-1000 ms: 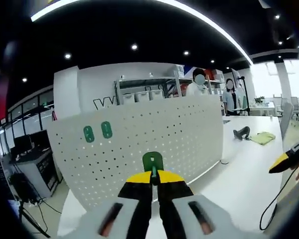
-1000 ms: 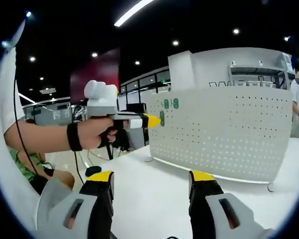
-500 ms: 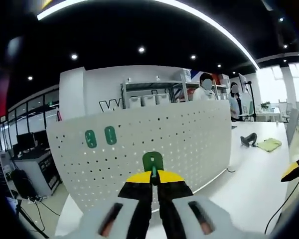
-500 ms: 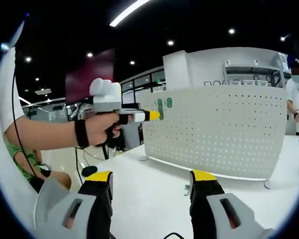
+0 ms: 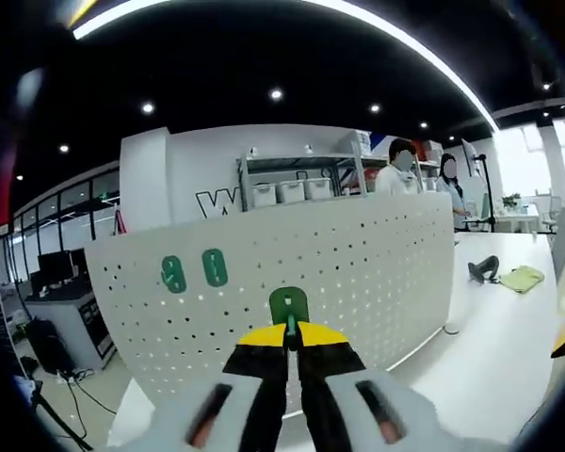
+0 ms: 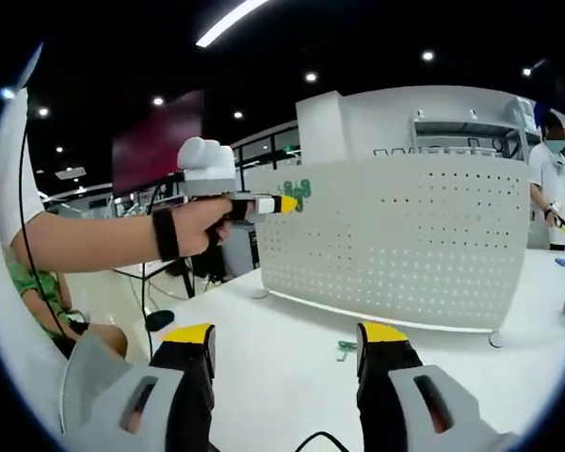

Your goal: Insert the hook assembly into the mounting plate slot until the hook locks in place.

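Observation:
My left gripper [image 5: 289, 331] is shut on a green hook [image 5: 289, 306], which stands up from its yellow tips in front of the white perforated mounting plate [image 5: 358, 273]. Two more green hooks [image 5: 194, 271] hang on the plate's upper left. In the right gripper view, a hand holds the left gripper [image 6: 284, 203] up by the plate's [image 6: 405, 235] left end, close to the mounted hooks [image 6: 297, 190]. My right gripper [image 6: 284, 344] hangs open over the white table, nothing between its jaws.
The plate stands upright on a white table [image 6: 292, 395]. A small green piece [image 6: 346, 348] lies on the table before the plate. A dark object and a yellow cloth [image 5: 520, 277] lie at the far right. People [image 5: 400, 169] stand behind by shelves.
The left gripper has risen with the hook and come closer to the plate's upper left, near the mounted hooks. The right gripper stays open; its view has shifted slightly.

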### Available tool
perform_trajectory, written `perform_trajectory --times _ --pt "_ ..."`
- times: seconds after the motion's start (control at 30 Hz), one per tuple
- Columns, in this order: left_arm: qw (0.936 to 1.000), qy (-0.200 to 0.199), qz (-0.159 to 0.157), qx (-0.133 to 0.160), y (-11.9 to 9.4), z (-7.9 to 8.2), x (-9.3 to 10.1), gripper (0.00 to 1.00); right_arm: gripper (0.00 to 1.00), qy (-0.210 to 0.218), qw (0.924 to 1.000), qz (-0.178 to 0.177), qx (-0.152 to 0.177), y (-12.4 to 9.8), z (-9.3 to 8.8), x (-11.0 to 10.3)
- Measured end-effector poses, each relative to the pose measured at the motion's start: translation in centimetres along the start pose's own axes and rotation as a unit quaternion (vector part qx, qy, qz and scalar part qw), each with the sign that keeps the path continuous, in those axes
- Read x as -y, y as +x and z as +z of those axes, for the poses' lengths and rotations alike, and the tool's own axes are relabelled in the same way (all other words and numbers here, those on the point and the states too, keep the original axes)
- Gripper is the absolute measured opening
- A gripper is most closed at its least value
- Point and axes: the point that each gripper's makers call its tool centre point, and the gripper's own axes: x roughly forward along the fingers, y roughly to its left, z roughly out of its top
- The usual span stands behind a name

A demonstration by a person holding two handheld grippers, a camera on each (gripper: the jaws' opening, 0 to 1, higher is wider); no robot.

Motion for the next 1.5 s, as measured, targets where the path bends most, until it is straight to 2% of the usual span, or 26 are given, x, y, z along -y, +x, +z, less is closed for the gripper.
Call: perform_trajectory --times 0.7,1.03,1.5 --pt "0.9997 -0.004 0.022 0.010 2.9 1.0 -1.2 0.02 0.62 0.000 0.9998 -0.011 -0.014 0.0 -0.6 0.7" --pt "0.9997 -0.001 0.021 0.012 4.1 1.3 -0.8 0.02 0.62 0.004 0.9996 -0.014 -0.023 0.2 -1.1 1.3" --pt "0.9982 -0.023 0.053 0.017 6.1 2.6 -2.5 0.02 0.61 0.012 0.9993 -0.024 -0.025 0.2 -1.4 2.1"
